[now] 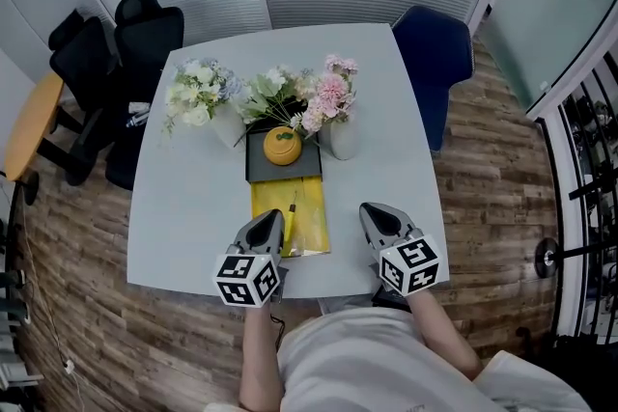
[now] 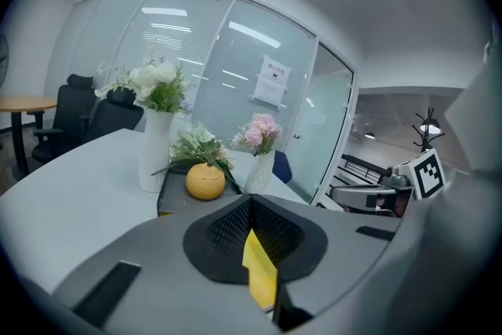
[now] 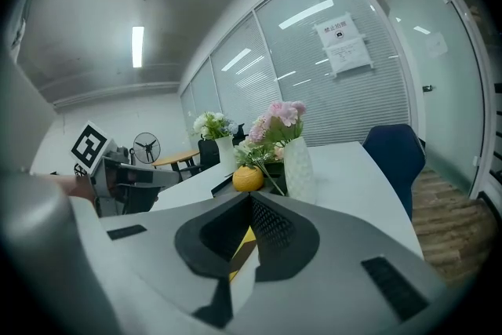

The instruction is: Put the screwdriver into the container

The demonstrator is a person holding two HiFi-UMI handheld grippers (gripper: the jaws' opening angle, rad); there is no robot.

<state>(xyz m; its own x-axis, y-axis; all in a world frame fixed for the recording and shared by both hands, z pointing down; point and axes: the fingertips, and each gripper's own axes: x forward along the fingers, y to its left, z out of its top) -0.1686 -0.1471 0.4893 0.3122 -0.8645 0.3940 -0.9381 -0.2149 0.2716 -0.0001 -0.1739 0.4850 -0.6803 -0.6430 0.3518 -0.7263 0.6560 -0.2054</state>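
A yellow-handled screwdriver [image 1: 290,216] lies lengthwise on a yellow mat [image 1: 311,219] in the middle of the white table [image 1: 193,207]. Just behind the mat is a dark grey tray [image 1: 259,171] holding a round yellow-orange lidded pot [image 1: 283,147], which also shows in both gripper views [image 2: 205,181] [image 3: 248,178]. My left gripper [image 1: 263,229] hovers over the mat's near left corner, shut and empty. To the right of the mat my right gripper [image 1: 379,217] is likewise shut with nothing held. The jaw tips meet in both gripper views [image 2: 249,200] [image 3: 251,198].
Two white vases of flowers [image 1: 224,123] [image 1: 343,135] flank the tray's far side. A blue chair [image 1: 435,63] stands at the table's far right, black office chairs [image 1: 116,63] at the left, beside a wooden table [image 1: 34,121]. The person stands at the near edge.
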